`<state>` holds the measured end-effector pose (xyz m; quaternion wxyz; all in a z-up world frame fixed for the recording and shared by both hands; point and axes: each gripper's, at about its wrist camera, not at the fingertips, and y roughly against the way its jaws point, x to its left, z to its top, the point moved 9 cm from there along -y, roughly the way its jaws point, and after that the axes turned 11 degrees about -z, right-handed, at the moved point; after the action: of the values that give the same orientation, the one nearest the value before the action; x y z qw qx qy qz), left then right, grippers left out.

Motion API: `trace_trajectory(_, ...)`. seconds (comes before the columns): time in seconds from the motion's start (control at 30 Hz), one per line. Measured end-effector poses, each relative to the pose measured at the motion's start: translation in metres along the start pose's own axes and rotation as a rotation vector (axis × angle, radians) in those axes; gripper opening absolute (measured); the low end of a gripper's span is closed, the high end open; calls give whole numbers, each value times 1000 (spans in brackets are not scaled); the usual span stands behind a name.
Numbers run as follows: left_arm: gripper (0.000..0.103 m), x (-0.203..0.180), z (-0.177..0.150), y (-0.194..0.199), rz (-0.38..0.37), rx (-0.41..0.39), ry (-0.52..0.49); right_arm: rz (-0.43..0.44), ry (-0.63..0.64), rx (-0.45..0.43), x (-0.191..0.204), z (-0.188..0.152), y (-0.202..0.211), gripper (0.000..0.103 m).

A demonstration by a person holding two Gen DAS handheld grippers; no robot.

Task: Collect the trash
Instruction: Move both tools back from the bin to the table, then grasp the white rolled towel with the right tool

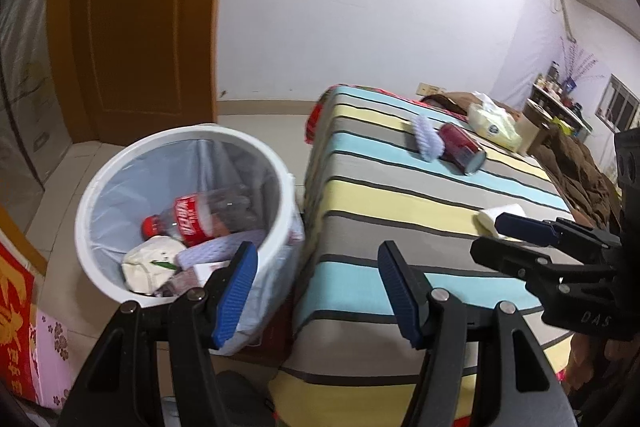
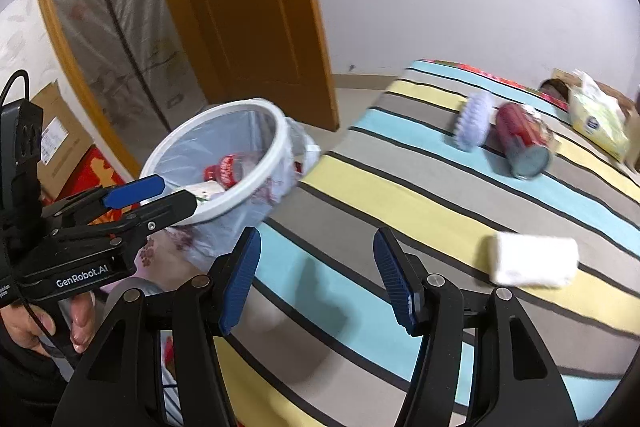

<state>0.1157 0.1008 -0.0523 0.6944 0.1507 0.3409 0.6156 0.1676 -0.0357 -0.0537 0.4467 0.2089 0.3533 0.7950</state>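
Left wrist view: The left gripper points down toward the gap between the bin and the bed. Its 2 ribbed blue pads stand apart with nothing between them: released. The white round trash bin has a thin translucent liner. It stands on the tiled floor just beside the bed. Inside lie a clear plastic bottle with a red cap and red label, crumpled white paper, and a perforated white piece. The bedsheet is smooth fabric in grey, yellow and light-blue bands with thin black lines. On it lie a red cylindrical can on its side, a lilac bristled brush touching it, a soft yellow-white pack, and a white folded wad. The right gripper enters from the right, over the wad; its black body reads "DAS".

Right wrist view: The right gripper tilts down over the striped sheet, pads apart, empty: released. The white wad lies to its right, apart from it. The can and brush lie farther off, blurred. The left gripper extends in front of the bin, held by a hand; its body reads "GenRobot.AI".
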Motion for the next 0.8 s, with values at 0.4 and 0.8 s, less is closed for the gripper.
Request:
trace_trajectory(0.4, 64, -49, 6, -24, -81, 37, -77, -104, -138, -10, -64, -17, 14, 60)
trace_trajectory(0.8, 64, -67, 12, -47, -117, 66, -98, -178, -261, 54, -112, -37, 1, 60)
